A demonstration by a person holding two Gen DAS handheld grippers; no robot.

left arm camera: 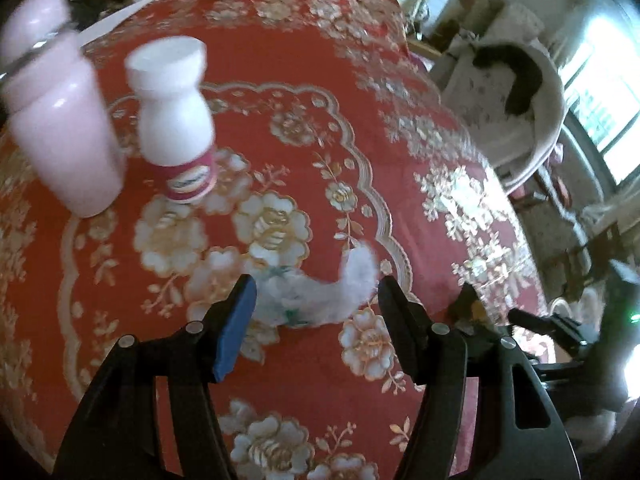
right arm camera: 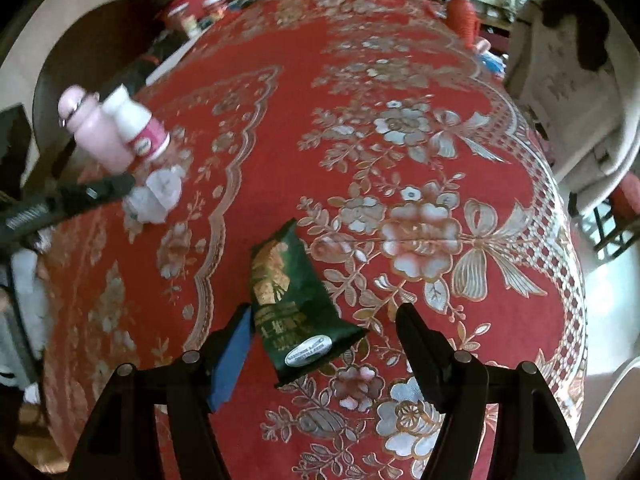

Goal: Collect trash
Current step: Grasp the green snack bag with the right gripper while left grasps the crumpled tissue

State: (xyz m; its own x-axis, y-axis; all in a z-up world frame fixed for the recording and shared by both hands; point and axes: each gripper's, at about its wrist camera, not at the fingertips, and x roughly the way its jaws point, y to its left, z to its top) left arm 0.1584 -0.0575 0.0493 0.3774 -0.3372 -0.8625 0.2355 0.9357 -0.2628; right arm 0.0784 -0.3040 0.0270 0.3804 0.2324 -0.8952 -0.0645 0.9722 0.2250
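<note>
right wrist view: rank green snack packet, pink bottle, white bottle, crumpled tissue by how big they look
1. green snack packet, though nearest the camera
2. pink bottle
3. white bottle and crumpled tissue: look alike, not ranked

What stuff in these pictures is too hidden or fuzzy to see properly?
- Crumpled white tissue, left wrist view: the left gripper's fingers cover its near edge.
- White bottle's label, both views: blurred, unreadable.
- Green snack packet, right wrist view: print too small to read; between the right gripper's open jaws, contact unclear.
- Pink bottle, left wrist view: cut off by the frame edge.
</note>
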